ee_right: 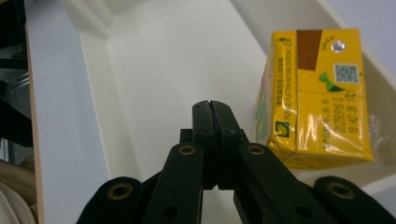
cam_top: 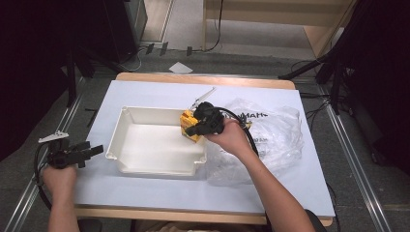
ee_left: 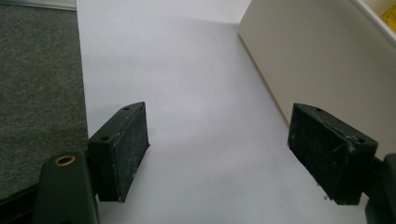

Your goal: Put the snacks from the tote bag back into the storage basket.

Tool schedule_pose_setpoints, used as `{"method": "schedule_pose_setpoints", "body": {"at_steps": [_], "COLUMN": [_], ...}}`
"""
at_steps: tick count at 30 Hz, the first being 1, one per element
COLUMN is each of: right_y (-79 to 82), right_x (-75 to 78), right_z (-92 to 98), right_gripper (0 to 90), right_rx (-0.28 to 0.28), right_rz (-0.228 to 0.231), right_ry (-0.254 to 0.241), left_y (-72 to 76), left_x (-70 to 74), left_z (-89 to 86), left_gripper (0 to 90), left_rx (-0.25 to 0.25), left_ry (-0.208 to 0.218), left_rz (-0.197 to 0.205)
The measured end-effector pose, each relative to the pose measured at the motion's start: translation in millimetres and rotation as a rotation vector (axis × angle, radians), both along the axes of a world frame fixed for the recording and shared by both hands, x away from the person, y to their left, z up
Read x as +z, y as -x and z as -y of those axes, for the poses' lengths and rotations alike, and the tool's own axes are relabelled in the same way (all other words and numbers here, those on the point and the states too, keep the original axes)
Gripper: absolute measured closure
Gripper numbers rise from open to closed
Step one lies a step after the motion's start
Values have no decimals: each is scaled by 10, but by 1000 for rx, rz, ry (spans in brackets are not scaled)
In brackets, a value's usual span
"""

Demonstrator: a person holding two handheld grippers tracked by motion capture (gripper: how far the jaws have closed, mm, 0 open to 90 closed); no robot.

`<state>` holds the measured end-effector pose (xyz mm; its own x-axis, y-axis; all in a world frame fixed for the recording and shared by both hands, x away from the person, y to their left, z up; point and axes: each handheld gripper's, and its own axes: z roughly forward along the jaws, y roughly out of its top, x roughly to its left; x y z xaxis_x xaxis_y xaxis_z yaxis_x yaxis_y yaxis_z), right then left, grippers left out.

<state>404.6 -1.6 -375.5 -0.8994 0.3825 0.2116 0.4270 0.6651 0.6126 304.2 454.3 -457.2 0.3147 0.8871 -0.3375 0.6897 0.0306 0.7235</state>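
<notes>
A yellow drink carton [cam_top: 188, 125] stands in the right end of a white plastic tray [cam_top: 154, 166]. In the right gripper view the carton [ee_right: 313, 102] sits just right of my right gripper [ee_right: 211, 103], whose jaws are pressed together with nothing between them. In the high view the right gripper [cam_top: 191, 129] hangs over the tray's right side, next to the carton. My left gripper [cam_top: 96, 150] rests at the table's left edge, pointing at the tray. Its jaws [ee_left: 218, 149] stand wide apart over bare white tabletop, holding nothing.
A crumpled clear plastic bag [cam_top: 270, 140] with printed lettering lies right of the tray. The tray wall [ee_left: 303, 60] rises close beside the left gripper. The white table sheet [cam_top: 159, 92] ends at a grey floor on the left. A dark stand leg [cam_top: 309, 67] is at the back right.
</notes>
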Motion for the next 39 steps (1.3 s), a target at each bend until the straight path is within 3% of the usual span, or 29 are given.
{"method": "schedule_pose_setpoints", "body": {"at_steps": [10, 30, 39], "right_y": [-80, -98, -134], "right_x": [-121, -142, -136], "right_z": [44, 69, 126], "right_gripper": [900, 900, 900], "right_rx": [-33, -43, -56], "right_rz": [-33, -33, -25], "right_ry": [13, 43, 35], "left_y": [-27, -36, -37], "left_x": [-6, -7, -7], "left_z": [21, 32, 28], "left_gripper": [216, 216, 216], "left_rx": [-8, -11, -12], "left_ry": [-4, -4, -3], "left_rz": [-3, -6, -3]}}
